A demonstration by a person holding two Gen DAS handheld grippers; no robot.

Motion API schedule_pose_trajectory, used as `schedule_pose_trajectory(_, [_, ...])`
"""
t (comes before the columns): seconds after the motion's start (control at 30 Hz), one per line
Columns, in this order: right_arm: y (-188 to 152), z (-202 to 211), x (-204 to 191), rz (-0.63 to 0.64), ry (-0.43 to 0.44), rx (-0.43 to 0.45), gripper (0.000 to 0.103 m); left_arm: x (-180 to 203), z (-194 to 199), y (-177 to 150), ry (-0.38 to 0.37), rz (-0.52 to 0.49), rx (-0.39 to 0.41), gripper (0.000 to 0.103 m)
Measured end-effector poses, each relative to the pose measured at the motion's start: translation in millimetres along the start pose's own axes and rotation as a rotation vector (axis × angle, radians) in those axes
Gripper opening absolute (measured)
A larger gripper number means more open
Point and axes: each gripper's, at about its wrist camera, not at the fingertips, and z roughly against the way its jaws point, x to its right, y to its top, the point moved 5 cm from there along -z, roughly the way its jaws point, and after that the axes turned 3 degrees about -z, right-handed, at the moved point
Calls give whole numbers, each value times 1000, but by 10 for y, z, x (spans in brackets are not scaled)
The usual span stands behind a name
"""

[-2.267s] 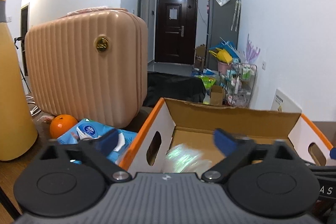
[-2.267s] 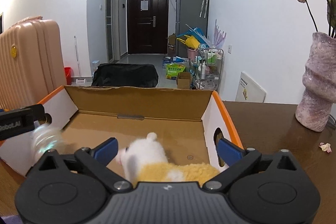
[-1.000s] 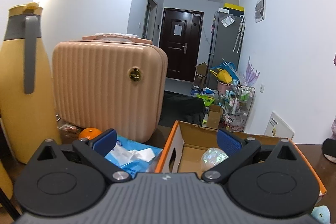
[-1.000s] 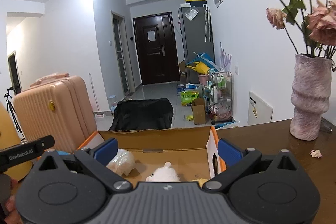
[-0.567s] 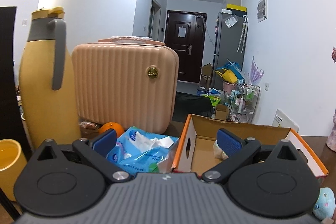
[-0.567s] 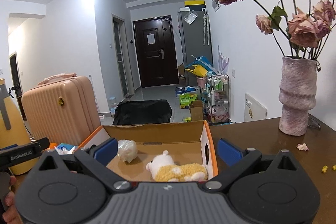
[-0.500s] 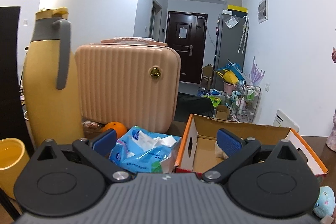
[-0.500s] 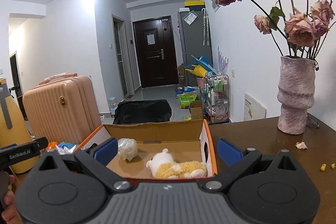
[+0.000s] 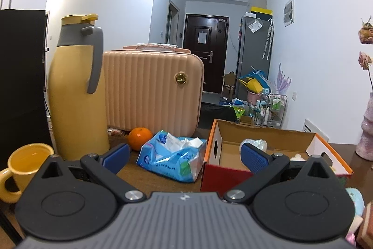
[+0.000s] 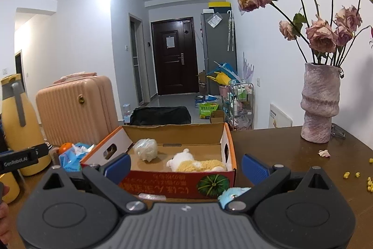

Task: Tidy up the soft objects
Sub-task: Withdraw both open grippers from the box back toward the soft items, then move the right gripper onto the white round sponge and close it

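Both tools gaping, empty. Blue plush (image 10: 233, 193) lying just before the box (image 10: 229, 148), under the right tool (image 10: 184, 166), nearest that hand.

My left gripper (image 9: 184, 154) sits level at the bottom of its frame, jaws spread wide, blue pads (image 9: 115, 155) apart and holding nothing. My right gripper (image 10: 185, 166) is the same: jaws wide, nothing between them. At the lower left edge of the right view, my hand (image 10: 3, 214) grips the left tool.
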Motion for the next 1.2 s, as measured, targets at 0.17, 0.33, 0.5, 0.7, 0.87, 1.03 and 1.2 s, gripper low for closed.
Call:
schedule_pose_trajectory(0.17, [-119, 186, -73, 22, 6, 16, 102, -71, 228, -81, -9, 6, 11, 103])
schedule_pose_trajectory(0.33, [-232, 330, -113, 39, 11, 15, 102, -89, 418, -151, -27, 9, 16, 103])
schedule_pose_trajectory(0.5, [-306, 462, -148, 48, 16, 21, 102, -65, 625, -215, -43, -9, 30, 103])
schedule_pose_trajectory(0.7, [-425, 612, -140, 46, 15, 16, 102, -72, 850, -312, -72, -16, 36, 103])
schedule_pose_trajectory(0.87, [-546, 746, -139, 52, 21, 8, 102, -46, 1013, -448, -89, -42, 27, 103])
schedule_pose_trajectory(1.03, [-689, 854, -170, 62, 35, -11, 102, -29, 1163, -608, -99, -72, 10, 103])
schedule_pose_trajectory(1.2, [-851, 915, -242, 81, 50, -45, 102, -71, 1301, -765, -100, -96, -7, 103])
